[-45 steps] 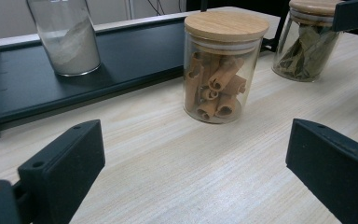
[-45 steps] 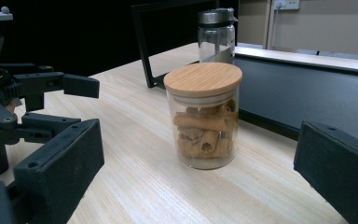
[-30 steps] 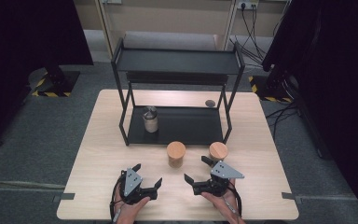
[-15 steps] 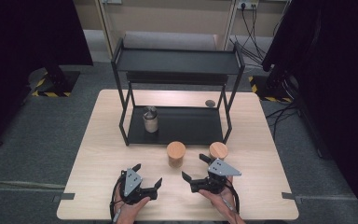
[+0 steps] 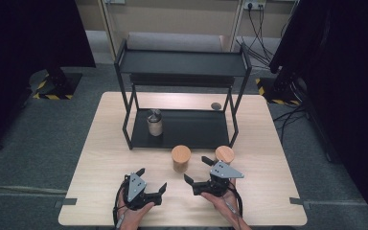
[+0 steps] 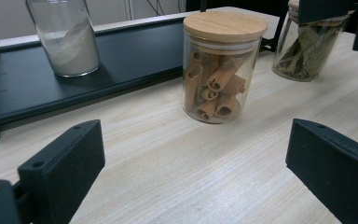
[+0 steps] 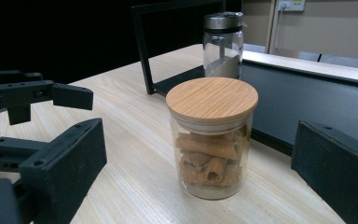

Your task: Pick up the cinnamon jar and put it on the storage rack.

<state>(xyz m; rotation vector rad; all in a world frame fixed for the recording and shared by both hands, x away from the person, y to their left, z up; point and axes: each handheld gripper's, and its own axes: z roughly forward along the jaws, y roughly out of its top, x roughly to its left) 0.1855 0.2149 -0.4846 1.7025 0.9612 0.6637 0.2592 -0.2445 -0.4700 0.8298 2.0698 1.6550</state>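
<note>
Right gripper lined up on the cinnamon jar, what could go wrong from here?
1. The cinnamon jar stands just before the shelf's front edge; a push could knock it against that edge.
2. The bay-leaf jar stands close beside it and may get clipped by a finger.
3. The right gripper, jaws open and just closing slightly, could slip on smooth glass.

The table [image 5: 100, 158] is light wood with a fine grain. The rack [image 5: 182, 62] on it is black. The jar [image 5: 180, 159] near the front edge has a tan wooden lid and brown rolled sticks inside. The second jar [image 6: 310, 44] holds dull green leaves. The shelf jar [image 5: 155, 123] holds white powder.
</note>
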